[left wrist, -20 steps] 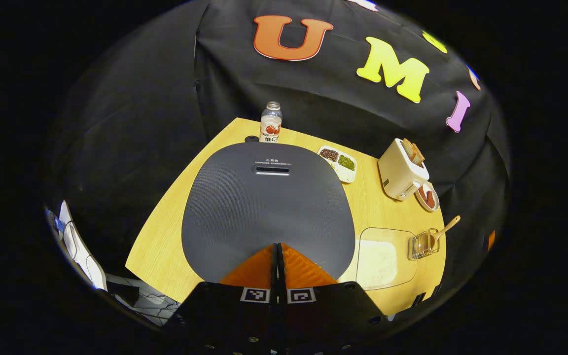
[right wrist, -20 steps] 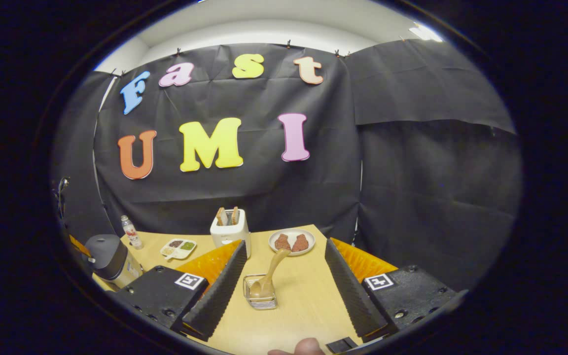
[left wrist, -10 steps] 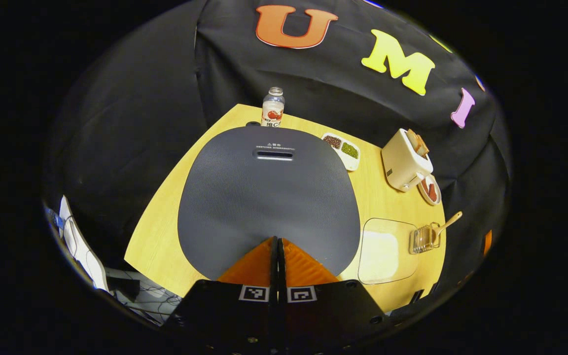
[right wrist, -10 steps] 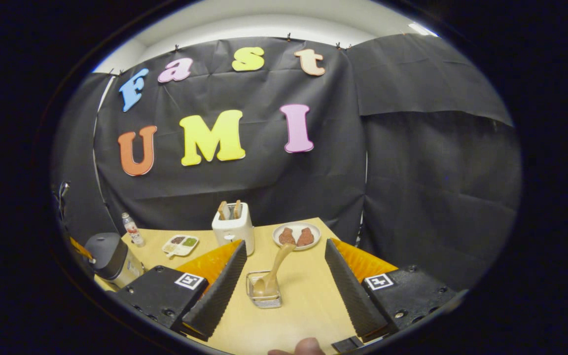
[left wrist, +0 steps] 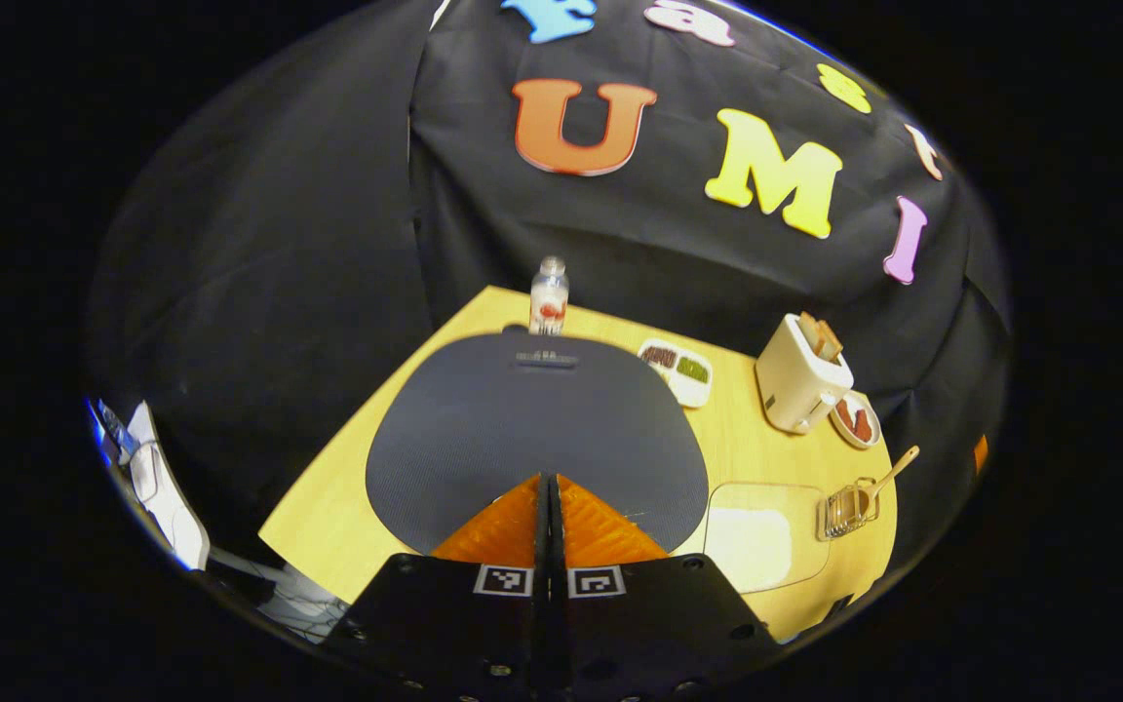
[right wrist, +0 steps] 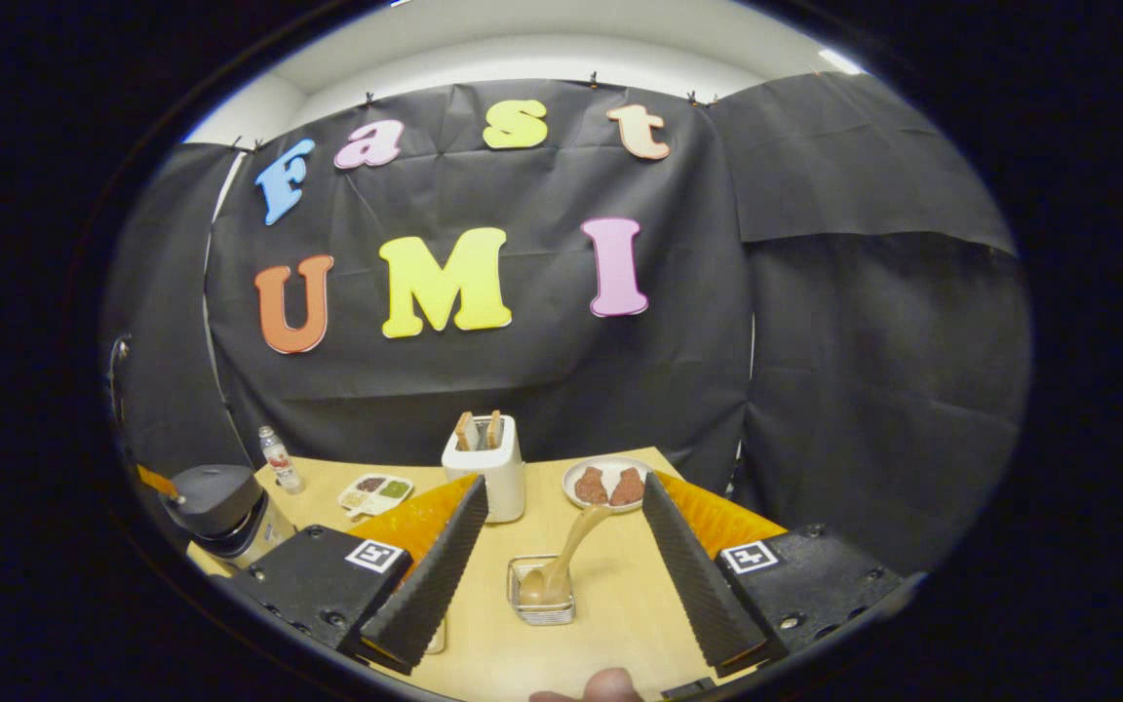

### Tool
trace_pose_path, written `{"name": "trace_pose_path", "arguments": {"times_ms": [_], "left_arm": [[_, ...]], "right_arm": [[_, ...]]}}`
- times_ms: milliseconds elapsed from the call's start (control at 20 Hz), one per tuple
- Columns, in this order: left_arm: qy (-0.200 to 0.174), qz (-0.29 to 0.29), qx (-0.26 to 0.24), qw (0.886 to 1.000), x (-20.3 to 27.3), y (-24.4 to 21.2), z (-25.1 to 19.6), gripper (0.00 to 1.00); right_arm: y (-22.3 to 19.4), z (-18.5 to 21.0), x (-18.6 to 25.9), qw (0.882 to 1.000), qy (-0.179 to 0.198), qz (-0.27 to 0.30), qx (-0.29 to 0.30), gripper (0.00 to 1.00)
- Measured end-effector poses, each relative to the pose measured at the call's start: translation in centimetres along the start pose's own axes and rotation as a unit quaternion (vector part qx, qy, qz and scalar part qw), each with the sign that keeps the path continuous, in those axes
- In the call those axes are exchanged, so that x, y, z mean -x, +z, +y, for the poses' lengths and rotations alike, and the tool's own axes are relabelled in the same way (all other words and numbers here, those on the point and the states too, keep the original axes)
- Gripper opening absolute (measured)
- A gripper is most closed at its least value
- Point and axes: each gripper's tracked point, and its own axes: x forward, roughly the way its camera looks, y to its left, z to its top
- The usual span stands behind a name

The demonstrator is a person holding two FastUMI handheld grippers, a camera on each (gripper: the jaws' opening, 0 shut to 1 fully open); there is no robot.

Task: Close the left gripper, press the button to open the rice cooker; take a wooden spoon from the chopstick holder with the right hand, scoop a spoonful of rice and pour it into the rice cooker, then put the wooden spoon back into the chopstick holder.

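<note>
I'm looking over a wooden table (left wrist: 347, 497) w/ both grippers up. Biggest thing: the rice cooker (left wrist: 532, 429), its dark lid taking up the middle of the left gripper view, lid sitting down flat, slot near its far edge. In the right gripper view the rice cooker (right wrist: 220, 497) is standing at the far left of the table.

My left gripper (left wrist: 549, 487) is clenched, fingers pressed together w/ nothing between them, tips pointing over the near edge of the lid (can't tell if they're touching it).

My right gripper (right wrist: 561, 546) is spread wide, nothing in it, hovering over the table. Between its fingers, farther ahead, the chopstick holder (right wrist: 542, 590) is sitting on the table w/ the wooden spoon (right wrist: 566, 561) in it, bowl down, handle leaning up and to the right. In the left gripper view the chopstick holder (left wrist: 844, 509) and wooden spoon (left wrist: 888, 473) are at the table's right edge, well apart from the cooker.

Next in size: a white toaster (right wrist: 485, 466) w/ bread slices sticking up, standing behind the holder. Between cooker and holder a clear tray w/ rice (left wrist: 756, 541) is lying flat. A round plate (right wrist: 608, 483) w/ two brown pieces is sitting right of the toaster. A divided dish (right wrist: 376, 492) w/ beans is lying left of the toaster. Smallest: a bottle (left wrist: 549, 297) standing just behind the cooker at the far table edge.
</note>
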Motion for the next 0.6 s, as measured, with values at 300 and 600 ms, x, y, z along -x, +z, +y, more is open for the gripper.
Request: {"name": "trace_pose_path", "arguments": {"times_ms": [300,600], "left_arm": [[0.016,-0.152,-0.035,0.988,2.9,9.7,-0.4,0.00],[0.014,-0.185,-0.014,0.982,4.7,11.3,-1.3,0.00]], "right_arm": [[0.3,-0.2,0.2,1.000,0.006,-0.007,-0.003,1.00],[-0.7,-0.9,-0.1,1.000,0.012,0.002,-0.007,1.00]]}}
